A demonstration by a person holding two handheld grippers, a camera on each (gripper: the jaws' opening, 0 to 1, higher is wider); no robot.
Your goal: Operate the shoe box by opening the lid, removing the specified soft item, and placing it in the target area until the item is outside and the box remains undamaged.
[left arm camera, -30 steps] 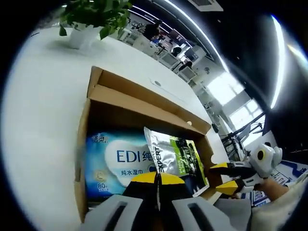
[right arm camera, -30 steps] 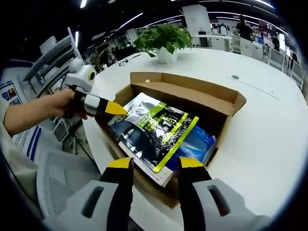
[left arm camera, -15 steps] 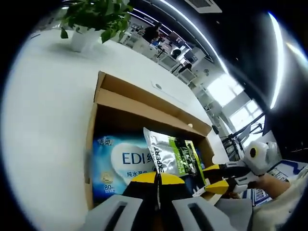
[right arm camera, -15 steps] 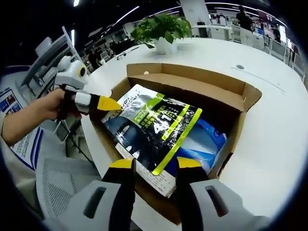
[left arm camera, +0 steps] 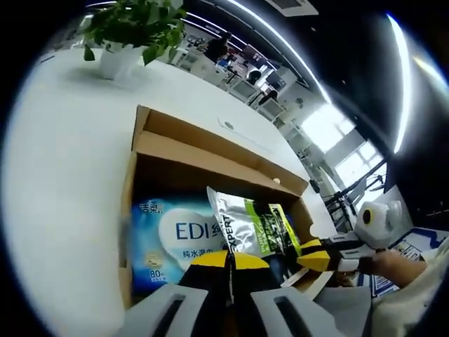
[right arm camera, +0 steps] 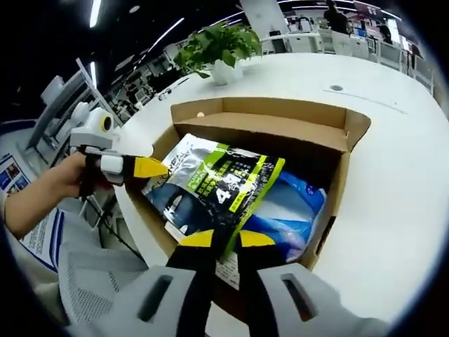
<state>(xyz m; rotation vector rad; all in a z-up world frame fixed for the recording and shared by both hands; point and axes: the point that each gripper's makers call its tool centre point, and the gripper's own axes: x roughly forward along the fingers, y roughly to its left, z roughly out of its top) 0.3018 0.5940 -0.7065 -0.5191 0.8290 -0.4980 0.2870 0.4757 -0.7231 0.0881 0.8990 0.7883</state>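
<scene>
On the white table (left arm camera: 63, 161), in the left gripper view, the shoe box (left arm camera: 203, 151) stands open, its lid folded back along the far side. Inside lie a blue wet-wipe pack (left arm camera: 172, 239) along the bottom and, tilted over it toward the box's right end, a silver-and-green foil pouch (left arm camera: 249, 228). The left gripper (left arm camera: 229, 261) has its jaws closed together at the pouch's near edge; whether any film is caught between them cannot be told here. The right gripper (left arm camera: 316, 254) reaches in at the box's right end, and a potted plant (left arm camera: 130, 31) stands at the table's far edge.

Over the box's near wall, in the right gripper view, the right gripper (right arm camera: 226, 240) has its jaws drawn nearly together on the pouch's (right arm camera: 217, 186) lower edge, apparently pinching it. The left gripper (right arm camera: 144, 167) touches the pouch's left corner.

Judgement: lid opening is done; extraction is in hand. The next move calls for lifting the pouch clear without dragging it against the cardboard wall (right arm camera: 337, 189), then carrying it to the target area.
</scene>
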